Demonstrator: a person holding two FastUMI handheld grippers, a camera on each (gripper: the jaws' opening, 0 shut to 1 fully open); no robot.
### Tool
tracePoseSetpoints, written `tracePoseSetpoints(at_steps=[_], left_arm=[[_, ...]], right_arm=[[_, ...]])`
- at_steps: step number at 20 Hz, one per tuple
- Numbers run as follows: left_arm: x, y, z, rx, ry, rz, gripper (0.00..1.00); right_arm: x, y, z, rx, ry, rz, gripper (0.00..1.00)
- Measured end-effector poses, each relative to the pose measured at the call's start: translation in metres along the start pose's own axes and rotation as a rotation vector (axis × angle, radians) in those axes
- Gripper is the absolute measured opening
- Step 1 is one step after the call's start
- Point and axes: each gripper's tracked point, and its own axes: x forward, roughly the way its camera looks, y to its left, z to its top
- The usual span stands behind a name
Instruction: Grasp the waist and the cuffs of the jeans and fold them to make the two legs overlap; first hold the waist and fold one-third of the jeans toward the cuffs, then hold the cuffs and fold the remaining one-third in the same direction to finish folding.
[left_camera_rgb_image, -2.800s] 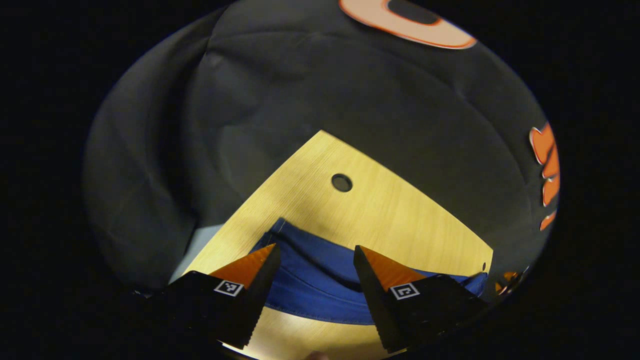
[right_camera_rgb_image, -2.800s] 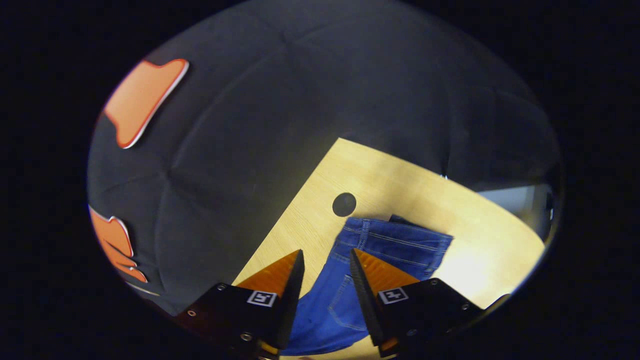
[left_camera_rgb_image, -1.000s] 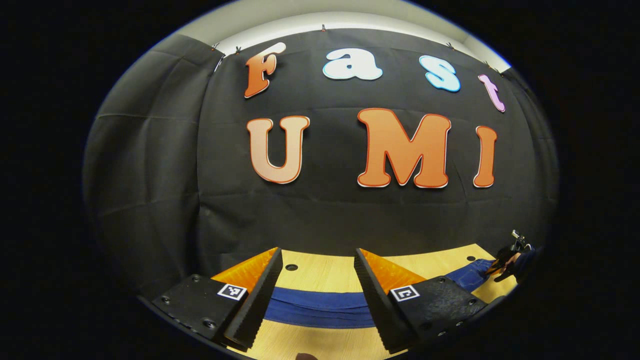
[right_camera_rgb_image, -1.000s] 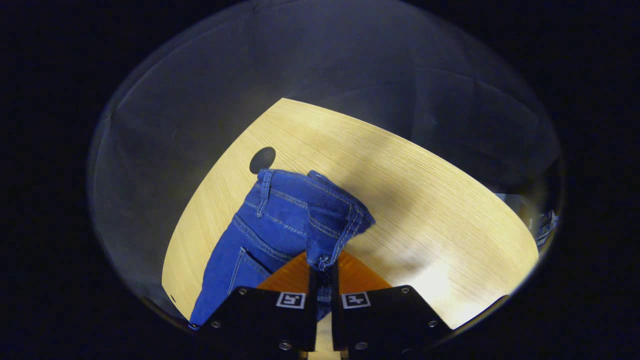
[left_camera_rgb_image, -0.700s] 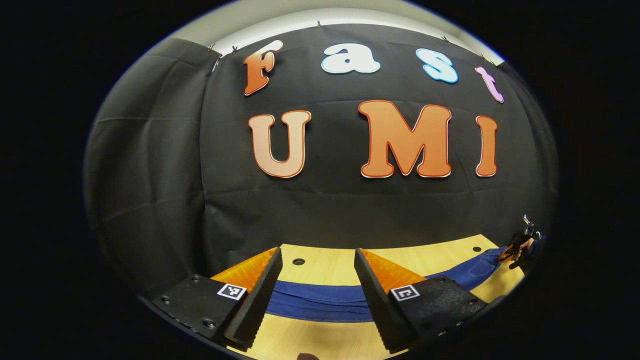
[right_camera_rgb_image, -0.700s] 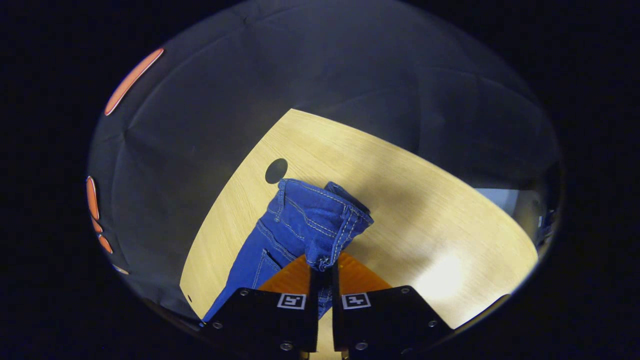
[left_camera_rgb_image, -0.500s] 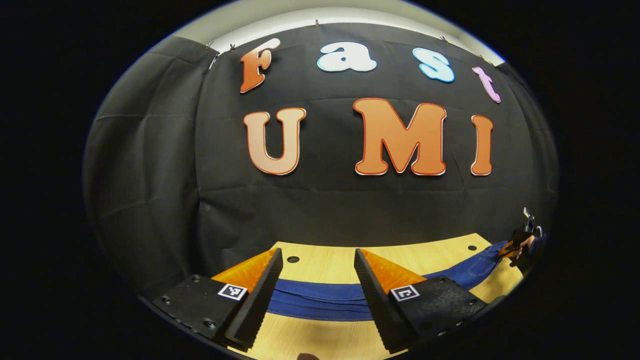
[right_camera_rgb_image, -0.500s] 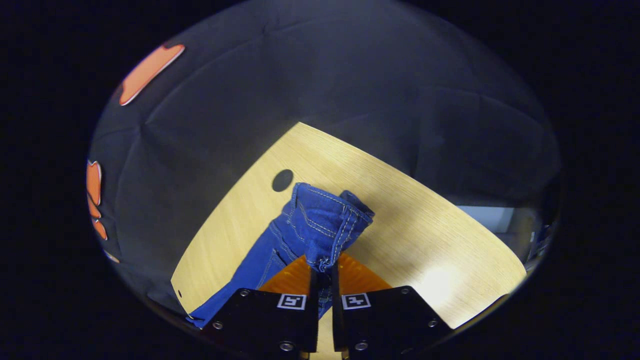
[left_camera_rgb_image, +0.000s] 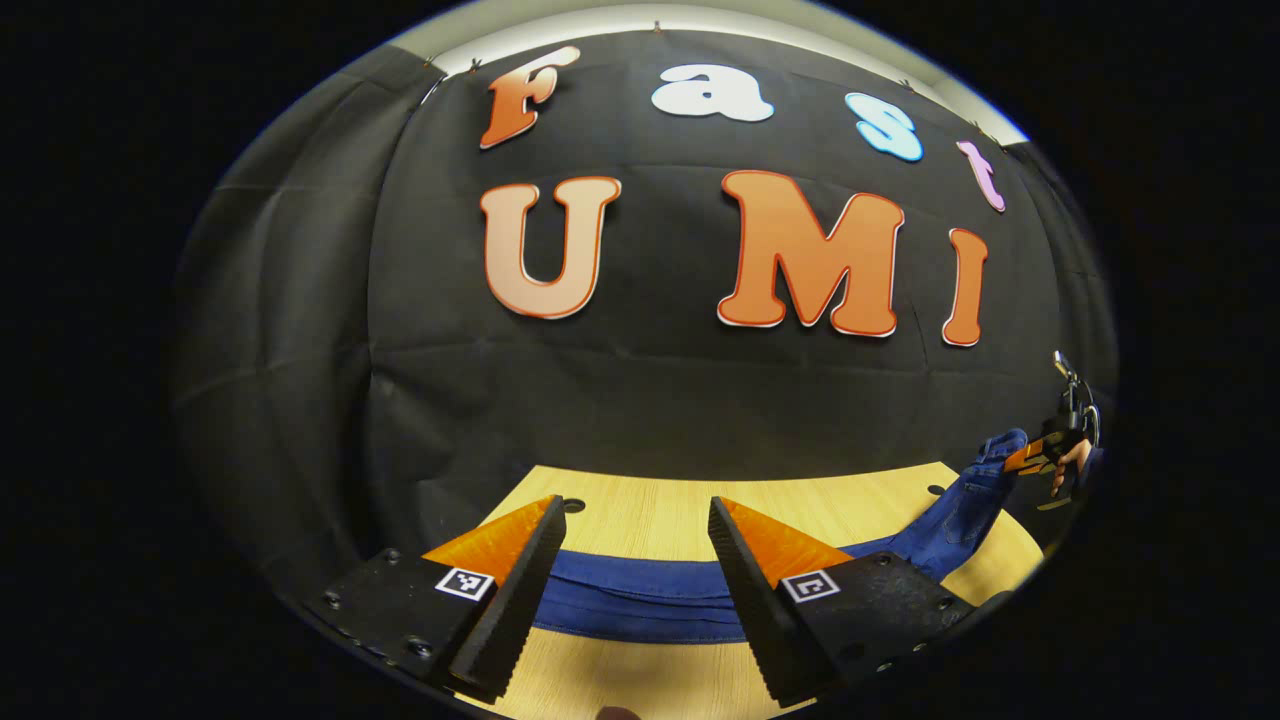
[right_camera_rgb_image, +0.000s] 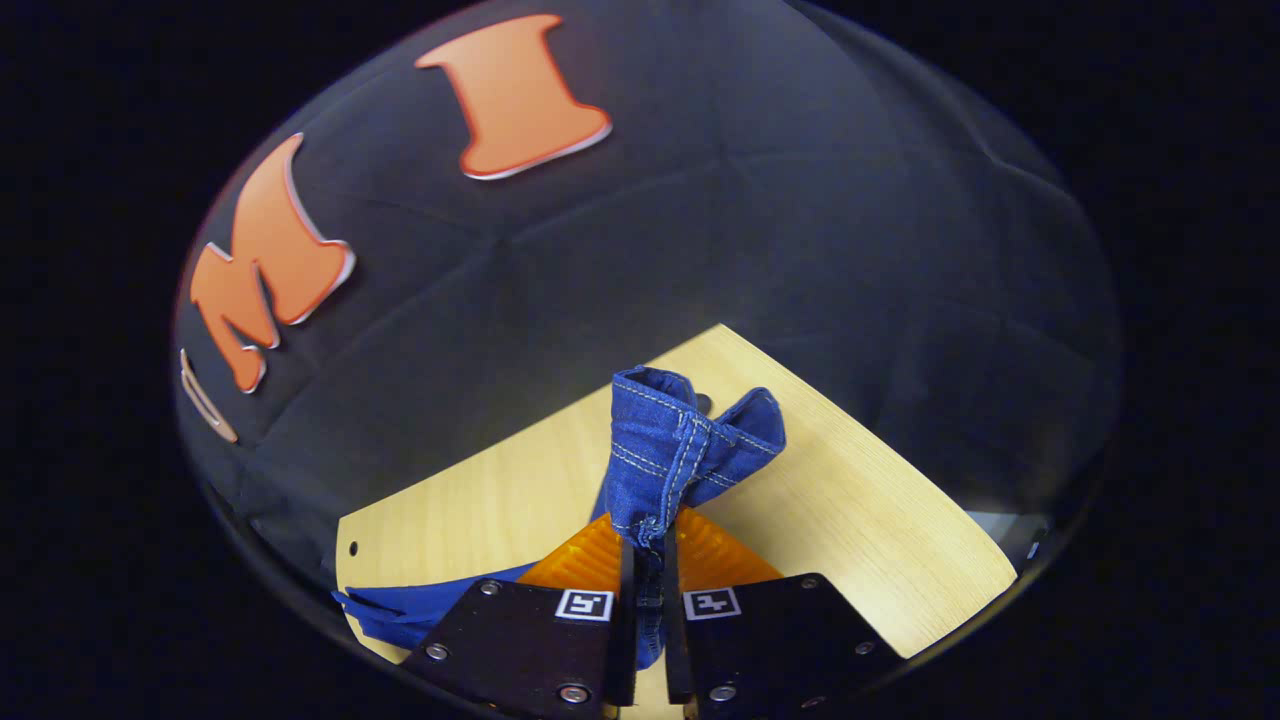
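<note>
Pinching the waist (right_camera_rgb_image: 680, 440) of the jeans (right_camera_rgb_image: 640, 480), your right gripper (right_camera_rgb_image: 645, 545) has both fingers pressed together on the denim, which bunches up past the tips toward 12 o'clock in the right gripper view. From the pinch the cloth runs down out of sight behind the finger blocks; a strip of leg reappears at 8 o'clock, lying on the wooden table (right_camera_rgb_image: 850, 520). A dark hole in the tabletop sits half hidden behind the raised waistband.

In the left gripper view your left gripper (left_camera_rgb_image: 635, 530) stands spread wide, nothing between its fingers. The jeans (left_camera_rgb_image: 640, 600) lie across the table (left_camera_rgb_image: 650, 510) as a flat band beyond the tips; whether the fingers touch the cloth you cannot tell. Its left end is cut off by the left finger. Toward 3 o'clock the band climbs off the table to the right gripper (left_camera_rgb_image: 1035, 455), small and distorted at the rim, a hand (left_camera_rgb_image: 1075, 460) partly visible behind it. A small hole (left_camera_rgb_image: 573, 506) shows near the left fingertip.
</note>
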Motion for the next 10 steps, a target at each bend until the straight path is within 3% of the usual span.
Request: tracePoseSetpoints(at_steps=[10], left_arm=[[0.054,0.093,-0.091,-0.216,0.237,0.052,0.92]], right_arm=[[-0.001,0.016,0.003,-0.263,-0.046,0.188,0.11]])
